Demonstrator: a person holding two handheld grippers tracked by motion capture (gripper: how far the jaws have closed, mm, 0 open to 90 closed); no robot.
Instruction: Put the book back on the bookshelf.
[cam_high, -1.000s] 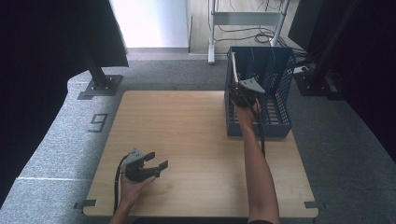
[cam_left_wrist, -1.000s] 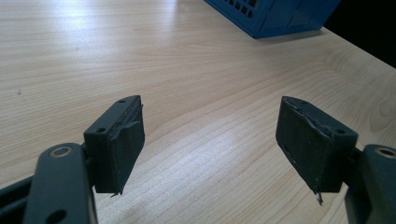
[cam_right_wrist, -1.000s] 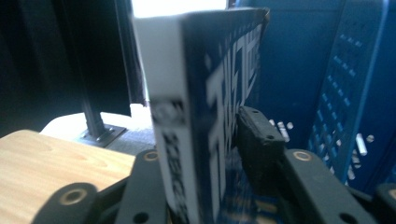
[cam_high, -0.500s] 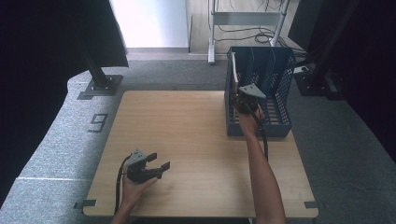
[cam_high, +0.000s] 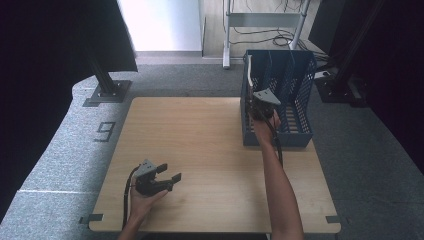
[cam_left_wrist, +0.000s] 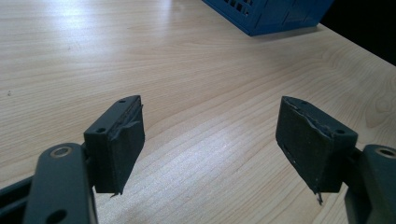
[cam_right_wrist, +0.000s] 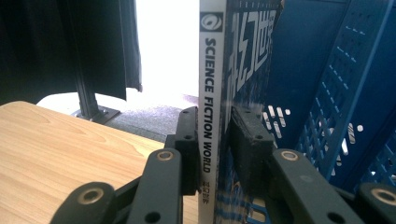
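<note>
Magazine (cam_right_wrist: 212, 93) with a white spine reading "SCIENCE FICTION WORLD" stands upright in the blue rack (cam_high: 295, 95), in the compartment at the rack's left end as the high view shows it, its pale edge rising above the rack's top rim.

Largest in the scene is the wooden counter (cam_high: 210, 150), which carries the rack near its far right corner. The rack is an open-topped plastic file holder with perforated walls and upright dividers; in the right gripper view its blue lattice walls (cam_right_wrist: 336, 93) stand just to the right of the magazine's dark blue cover.

The right gripper (cam_high: 261, 102) reaches into the rack's left end, the person's forearm stretched across the counter from the near edge. Its fingers (cam_right_wrist: 189, 144) have just been closing, and they now press on the magazine from both sides, one on the white spine side, the other on the cover.

The left gripper (cam_high: 167, 178) rests low over the near left part of the counter, well apart from the rack. Its fingers (cam_left_wrist: 119, 140) stand wide apart with bare wood between them.
</note>
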